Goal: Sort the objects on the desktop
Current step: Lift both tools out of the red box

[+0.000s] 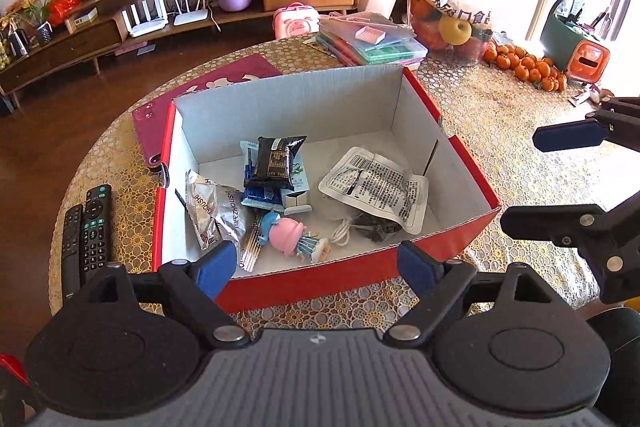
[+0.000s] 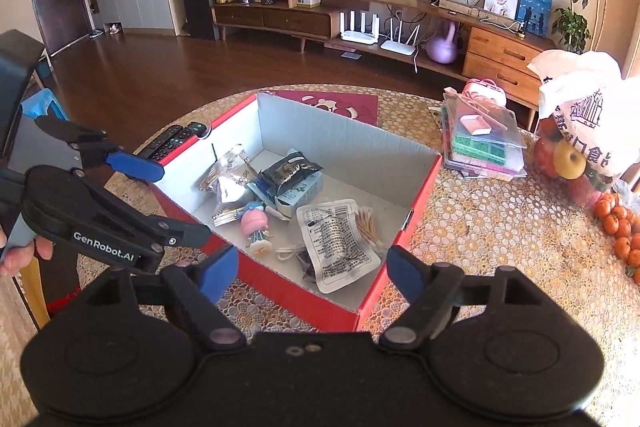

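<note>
Both grippers hang over the near edge of the red box [image 1: 360,267] with nothing between their fingers: the left gripper [image 1: 316,263] has its blue pads spread wide, and the right gripper [image 2: 312,267] is spread just as wide. The box sits on the tabletop [image 1: 500,131], and most of the small clutter already lies in it: a silver snack bag [image 1: 214,211], a black packet [image 1: 276,161] resting on a blue carton [image 1: 296,187], a pink-haired doll [image 1: 288,237], a white cable [image 1: 340,233] and a printed white pouch [image 1: 376,193] that partly covers something dark. Two remote controls [image 1: 86,231] lie outside, just beside the box's left wall; they seem the likeliest things left to sort, though that is a judgement. The main risk from here is crowding. The two grippers are close together at the same corner, so a reach by either one could knock the other's fingers. A reach for the remotes could also snag the box wall and shove the whole box across the slick patterned cloth. The remotes lie flat and side by side, so a pinch may catch both, or slide one off the rounded tabletop edge nearby. Inside the box, the pile is loose; dropping anything onto the black packet could tip it off its carton.
</note>
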Motion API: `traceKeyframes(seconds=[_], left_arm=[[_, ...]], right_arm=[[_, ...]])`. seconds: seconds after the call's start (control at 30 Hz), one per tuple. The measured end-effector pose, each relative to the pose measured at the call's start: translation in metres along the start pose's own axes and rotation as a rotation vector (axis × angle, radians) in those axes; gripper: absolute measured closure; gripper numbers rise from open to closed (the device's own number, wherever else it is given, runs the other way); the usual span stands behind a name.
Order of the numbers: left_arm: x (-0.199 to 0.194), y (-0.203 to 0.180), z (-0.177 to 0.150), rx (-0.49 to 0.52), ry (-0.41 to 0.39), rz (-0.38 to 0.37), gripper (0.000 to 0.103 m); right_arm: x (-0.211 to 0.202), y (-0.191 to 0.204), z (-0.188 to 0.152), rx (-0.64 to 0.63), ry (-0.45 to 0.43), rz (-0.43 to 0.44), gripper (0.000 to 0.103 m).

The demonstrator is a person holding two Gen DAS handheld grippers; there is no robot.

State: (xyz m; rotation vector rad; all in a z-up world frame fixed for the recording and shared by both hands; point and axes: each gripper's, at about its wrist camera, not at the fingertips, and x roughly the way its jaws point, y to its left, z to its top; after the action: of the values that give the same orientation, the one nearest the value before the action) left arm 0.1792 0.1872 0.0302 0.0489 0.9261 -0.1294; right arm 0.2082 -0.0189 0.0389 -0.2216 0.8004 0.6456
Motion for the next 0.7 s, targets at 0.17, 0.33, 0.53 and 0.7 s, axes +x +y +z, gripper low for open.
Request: traceKeyframes(seconds=[0.17, 0.33, 0.53, 0.7], left_arm=[[-0.007, -0.006, -0.004, -0.028, -0.033, -0.012, 0.001], [-0.011, -0.010, -0.012, -0.057, -0.055, -0.016, 0.001], [-0.014, -0.016, -0.022, -0.065, -0.073, -0.015, 0.001], [-0.020, -0.026, -0.030, -0.068, -0.091, -0.015, 0.001]], right_arm=[[-0.011, 0.002, -0.007, 0.004, -0.030, 0.007, 0.013], [-0.024, 0.003, -0.016, 0.016, -0.063, -0.005, 0.006], [-0.038, 0.002, -0.029, 0.037, -0.087, -0.001, 0.003], [-0.044, 0.004, -0.039, 0.055, -0.097, -0.013, 0.003]])
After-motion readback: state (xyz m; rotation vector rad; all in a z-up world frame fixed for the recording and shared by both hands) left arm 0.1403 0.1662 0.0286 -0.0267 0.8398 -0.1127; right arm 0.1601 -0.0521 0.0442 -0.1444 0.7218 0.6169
